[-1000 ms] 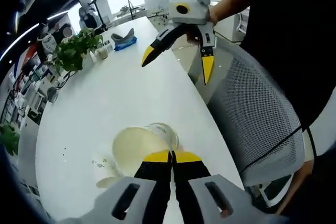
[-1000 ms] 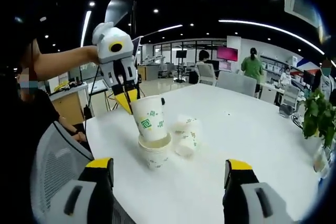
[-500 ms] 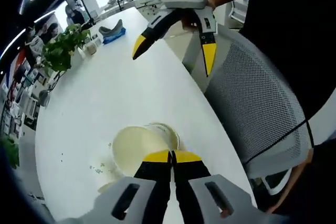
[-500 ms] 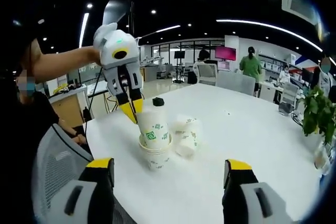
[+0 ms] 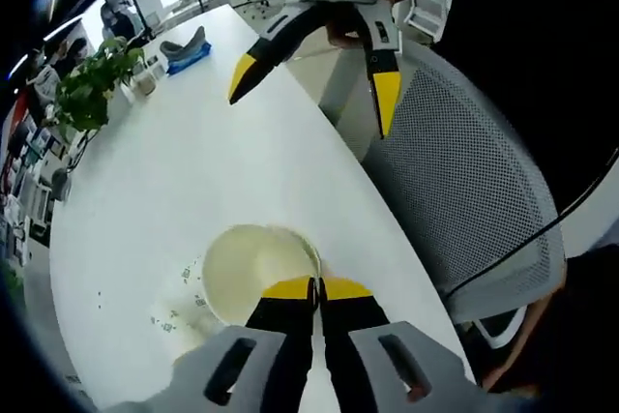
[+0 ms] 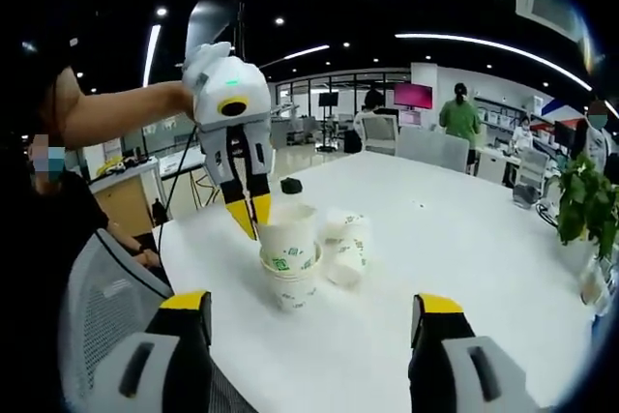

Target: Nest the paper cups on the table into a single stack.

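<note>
Tongs of the left gripper (image 5: 315, 287) are pinching the near rim of a paper cup (image 5: 253, 266), their yellow tips closed together on the cup wall in the left gripper view. In the right gripper view the same left gripper (image 6: 253, 218) is reaching down from the upper left, its tips meeting at the rim of the top cup (image 6: 287, 227), which is sitting inside the stack (image 6: 291, 276) on the white table (image 6: 455, 249). The right gripper (image 6: 309, 309) is waiting with its jaws spread wide apart and nothing between them; in the left gripper view it (image 5: 311, 84) is hanging above the table's (image 5: 174, 171) edge, likewise splayed. Just beside the stack, on its far side, a second pair of cups (image 6: 345, 247) is leaning, apparently nested and tilted toward the stack; whether it is touching the stack cannot be told. A mesh-backed chair (image 5: 455, 200) is standing at the table's edge, and a potted plant (image 5: 85, 84) is sitting at the far end.

The step in hand appears to be seating the held cup into the stack. The next move probably calls for releasing the rim once the cup is sitting fully home, then fetching the leaning pair, gripping by the rim so the thin walls are not crushing.
</note>
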A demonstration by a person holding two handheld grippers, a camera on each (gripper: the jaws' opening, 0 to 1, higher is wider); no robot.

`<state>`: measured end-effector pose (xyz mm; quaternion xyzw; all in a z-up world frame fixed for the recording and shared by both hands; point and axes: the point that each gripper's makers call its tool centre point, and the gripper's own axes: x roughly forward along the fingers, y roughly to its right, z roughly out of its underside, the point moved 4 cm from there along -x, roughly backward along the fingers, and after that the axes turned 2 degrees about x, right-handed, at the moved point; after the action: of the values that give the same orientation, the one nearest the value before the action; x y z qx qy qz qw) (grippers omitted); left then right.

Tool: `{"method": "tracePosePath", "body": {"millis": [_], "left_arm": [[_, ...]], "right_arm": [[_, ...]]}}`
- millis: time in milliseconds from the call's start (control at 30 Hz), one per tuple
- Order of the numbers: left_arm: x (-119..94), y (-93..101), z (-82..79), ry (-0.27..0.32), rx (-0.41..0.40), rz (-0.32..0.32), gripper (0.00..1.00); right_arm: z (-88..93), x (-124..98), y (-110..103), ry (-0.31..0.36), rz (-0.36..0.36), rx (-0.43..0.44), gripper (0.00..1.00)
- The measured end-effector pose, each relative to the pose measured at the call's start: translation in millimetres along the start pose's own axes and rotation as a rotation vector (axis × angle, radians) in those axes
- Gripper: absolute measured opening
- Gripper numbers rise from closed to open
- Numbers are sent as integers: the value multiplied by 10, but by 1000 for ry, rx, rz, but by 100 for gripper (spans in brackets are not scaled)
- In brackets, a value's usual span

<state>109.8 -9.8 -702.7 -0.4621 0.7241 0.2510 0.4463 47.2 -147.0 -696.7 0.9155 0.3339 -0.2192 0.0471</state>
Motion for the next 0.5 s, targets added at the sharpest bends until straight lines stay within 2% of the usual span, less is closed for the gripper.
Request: {"method": "tracePosePath", "body": {"millis": [500], "left_arm": [[202,5,-6,-21,4,102,0]], "right_arm": [[29,-6,9,-2,19,16,85]]}}
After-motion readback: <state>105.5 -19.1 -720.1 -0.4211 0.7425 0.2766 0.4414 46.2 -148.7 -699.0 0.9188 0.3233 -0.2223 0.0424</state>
